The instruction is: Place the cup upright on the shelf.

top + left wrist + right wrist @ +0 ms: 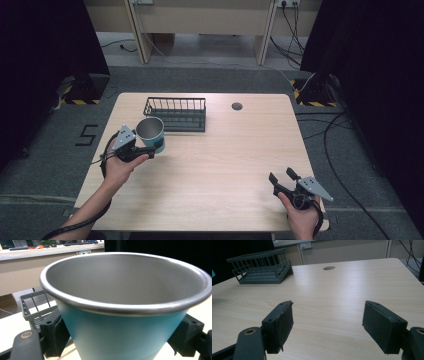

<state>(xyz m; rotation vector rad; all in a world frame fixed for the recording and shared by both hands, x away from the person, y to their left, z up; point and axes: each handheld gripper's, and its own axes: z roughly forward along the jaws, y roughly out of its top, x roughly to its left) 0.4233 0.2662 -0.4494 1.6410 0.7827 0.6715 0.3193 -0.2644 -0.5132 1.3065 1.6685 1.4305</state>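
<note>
Right gripper: right gripper (283, 176) sits nearest, at the table's near right edge, held in a hand; its black jaws stand wide apart with nothing between them, bare wood showing in the gap.
Pads: flat, dark, rubbery-looking blocks (283, 323), a little frayed at the lower edge.
Table: pale wood-grain table (225, 165), smooth and matte, with a small round dark insert (237, 106) near the far edge.
Left gripper: left gripper (150, 148) is at the left side, clamped on the cup, one pad pressed on each side of its lower wall.
Cup: cup (150, 133) stands upright in that grip; tapered, teal outside, dull grey metal inside with a rolled steel rim. Whether its base touches the table, I cannot quite tell.
Rack: dark wire rack (176, 114) lies farthest back, just behind the cup, with upright bars and a slatted floor.
</note>
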